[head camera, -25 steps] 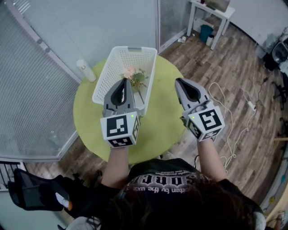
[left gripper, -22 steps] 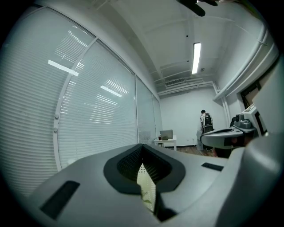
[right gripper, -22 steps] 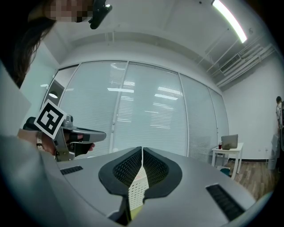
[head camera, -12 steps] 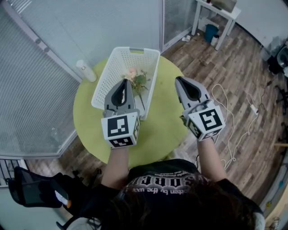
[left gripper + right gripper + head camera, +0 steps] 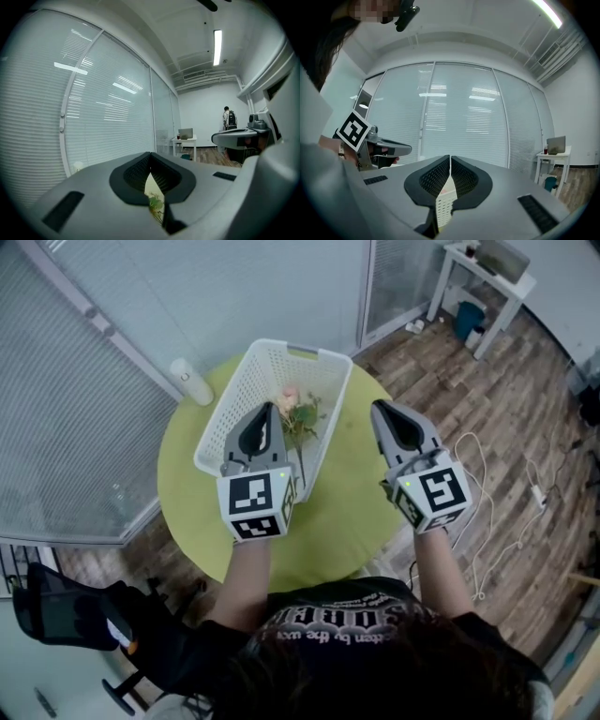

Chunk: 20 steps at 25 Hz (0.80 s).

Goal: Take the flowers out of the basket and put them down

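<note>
basket [image 5: 246, 395]: white plastic lattice, slight gloss from my feed
table [image 5: 342, 512]: smooth matt top
floor [image 5: 497, 399]: wood-look planks, low sheen

Flowers [image 5: 298, 416] in basket [image 5: 234, 407] — on table [image 5: 349, 504], rear ctr; bottle [image 5: 192, 382] by table edge, L of basket.

Bright, even indoor light fills all three views, and shadows stay soft and faint. In the left gripper view a strip light [image 5: 217, 47] glares at upper right, and pale streaks reflect off the blinds [image 5: 108, 122]. Both gripper views bulge strongly and fall to black at the corners. The head view bows at its edges.
</note>
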Each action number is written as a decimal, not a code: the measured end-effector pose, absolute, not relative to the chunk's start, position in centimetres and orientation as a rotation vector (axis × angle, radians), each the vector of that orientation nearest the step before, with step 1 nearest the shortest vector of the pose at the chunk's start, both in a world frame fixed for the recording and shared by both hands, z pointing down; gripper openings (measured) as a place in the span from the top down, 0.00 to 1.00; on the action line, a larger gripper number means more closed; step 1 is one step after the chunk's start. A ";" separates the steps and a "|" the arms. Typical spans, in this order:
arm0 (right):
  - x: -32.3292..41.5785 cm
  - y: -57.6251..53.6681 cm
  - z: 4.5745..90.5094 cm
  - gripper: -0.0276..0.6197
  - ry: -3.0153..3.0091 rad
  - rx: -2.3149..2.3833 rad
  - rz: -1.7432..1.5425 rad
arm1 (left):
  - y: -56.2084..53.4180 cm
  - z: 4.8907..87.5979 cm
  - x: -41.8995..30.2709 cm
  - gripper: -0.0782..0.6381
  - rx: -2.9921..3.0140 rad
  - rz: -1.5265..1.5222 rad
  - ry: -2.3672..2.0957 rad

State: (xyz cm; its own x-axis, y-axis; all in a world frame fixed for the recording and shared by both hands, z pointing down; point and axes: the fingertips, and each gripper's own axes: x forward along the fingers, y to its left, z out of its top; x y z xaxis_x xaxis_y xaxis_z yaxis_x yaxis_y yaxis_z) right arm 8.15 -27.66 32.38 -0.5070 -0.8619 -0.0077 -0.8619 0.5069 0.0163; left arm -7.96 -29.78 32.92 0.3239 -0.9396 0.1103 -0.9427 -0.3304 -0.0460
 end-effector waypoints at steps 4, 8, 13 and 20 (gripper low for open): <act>8.5 -29.4 32.8 0.91 -2.745 1.532 -0.030 | -31.4 34.5 -7.7 0.88 2.479 0.151 -1.721; 9.1 -30.9 33.5 0.91 -2.745 1.524 -0.026 | -32.8 35.7 -8.3 0.88 2.438 0.199 -1.750; 9.1 -33.5 33.3 0.91 -2.791 1.476 -0.023 | -36.0 36.2 -7.6 0.88 2.461 0.328 -1.798; 8.6 -35.5 33.0 0.91 -2.807 1.425 -0.074 | -38.4 37.8 -7.7 0.85 2.432 0.327 -1.724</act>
